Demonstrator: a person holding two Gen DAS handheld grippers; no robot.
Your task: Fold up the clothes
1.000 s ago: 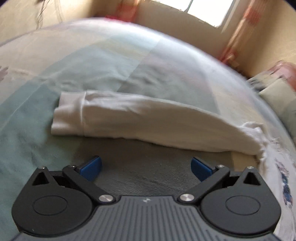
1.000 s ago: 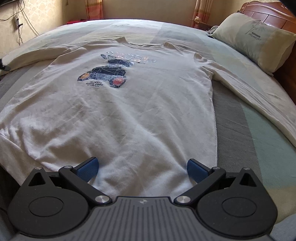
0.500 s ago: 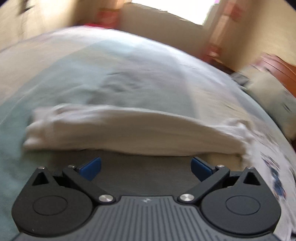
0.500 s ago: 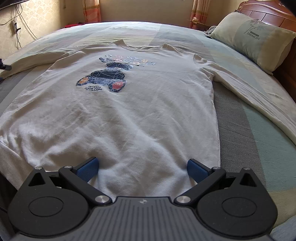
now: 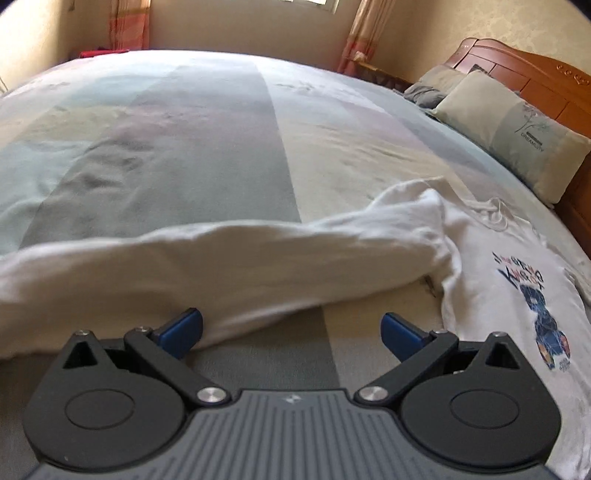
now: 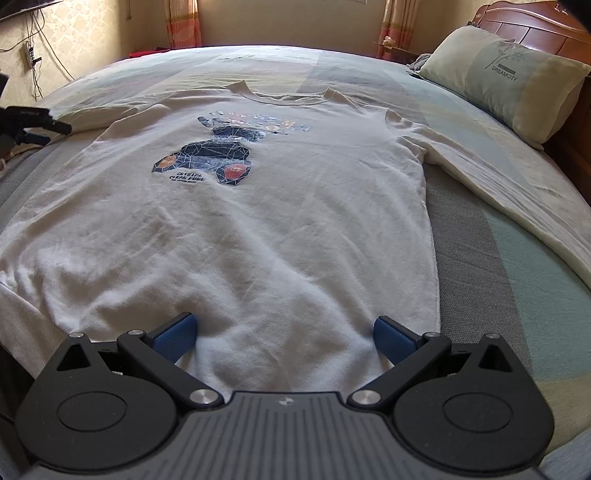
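Bed (image 6: 480, 258) fills both views; striped cover in grey, pale green and cream bands.

White long-sleeved sweatshirt (image 6: 258, 229) spread flat, front up, across the bed's middle. Right wrist view: collar at 12 o'clock, hem at 6 o'clock, dark geometric print (image 6: 218, 155) on the chest. One sleeve (image 6: 509, 184) runs out toward 4 o'clock; the other lies toward 9 o'clock.

Left wrist view: that sleeve (image 5: 221, 269) lies across the frame from 9 to 2 o'clock, bunched at the shoulder; sweatshirt body and print at 3 o'clock.

Pillow (image 6: 506, 77) at 2 o'clock in the right wrist view, against a wooden headboard (image 6: 535, 26).

Right gripper (image 6: 284, 338): jaws wide apart, holding nothing, low over the hem, blue pads (image 6: 175, 338) over the hem fabric; contact cannot be told.

Left gripper (image 5: 291, 332): jaws wide apart, nothing held. Left-side pad (image 5: 183, 330) sits at the sleeve's near edge; the other is over bare bed cover.

Other gripper's black body (image 6: 26, 125) shows at 9 o'clock in the right wrist view, beside the far sleeve.
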